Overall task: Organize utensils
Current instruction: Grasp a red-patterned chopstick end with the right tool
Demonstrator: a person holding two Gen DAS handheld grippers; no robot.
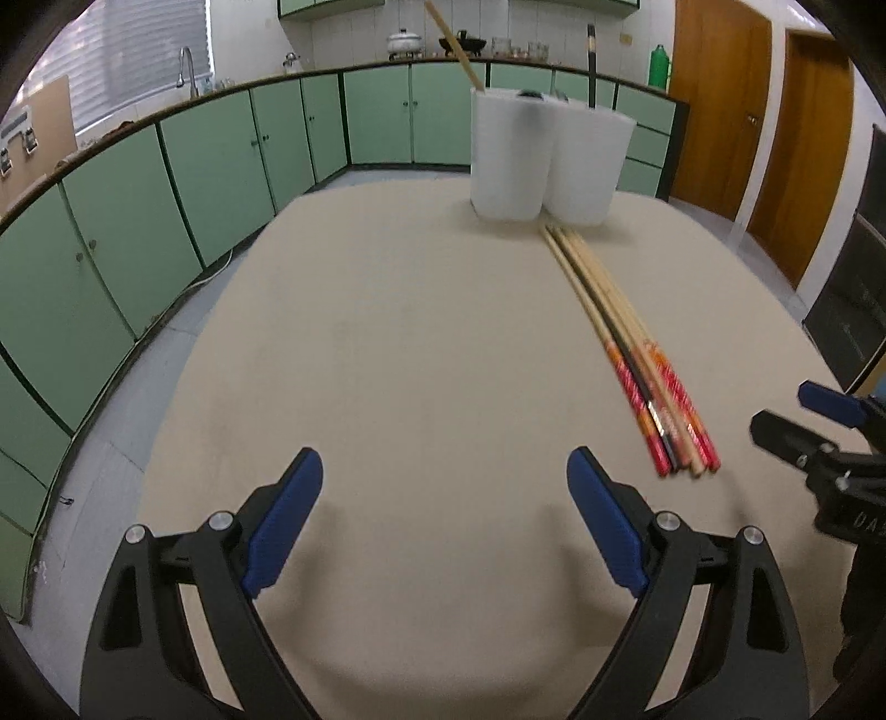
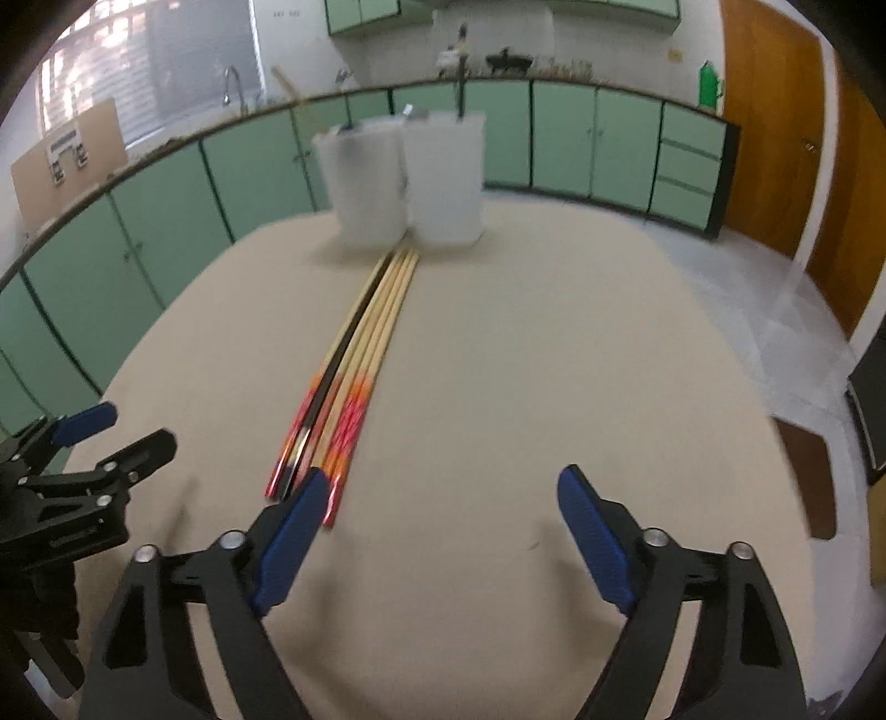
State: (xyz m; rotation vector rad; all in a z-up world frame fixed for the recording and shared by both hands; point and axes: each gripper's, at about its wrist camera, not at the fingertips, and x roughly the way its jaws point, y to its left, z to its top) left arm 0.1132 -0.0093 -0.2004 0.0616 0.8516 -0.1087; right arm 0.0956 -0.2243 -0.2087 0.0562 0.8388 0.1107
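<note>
Several wooden chopsticks (image 1: 626, 343) (image 2: 365, 343) with red and orange ends, one of them black, lie bundled on the beige table (image 1: 415, 332). They point toward two white containers (image 1: 506, 155) (image 2: 446, 177) at the far end. One wooden stick (image 1: 454, 41) stands in the left container and a black one (image 1: 591, 61) in the right. My left gripper (image 1: 443, 459) (image 2: 138, 426) hovers open over bare table, left of the bundle. My right gripper (image 2: 443, 476) (image 1: 786, 407) is open too, its left fingertip just in front of the bundle's near ends, with nothing between the pads.
Green cabinets (image 1: 166, 183) under a counter with a sink run along the left and back. Wooden doors (image 1: 720, 99) stand at the right. A dark appliance (image 1: 853, 310) and a brown seat (image 2: 803, 476) sit beside the table's right edge.
</note>
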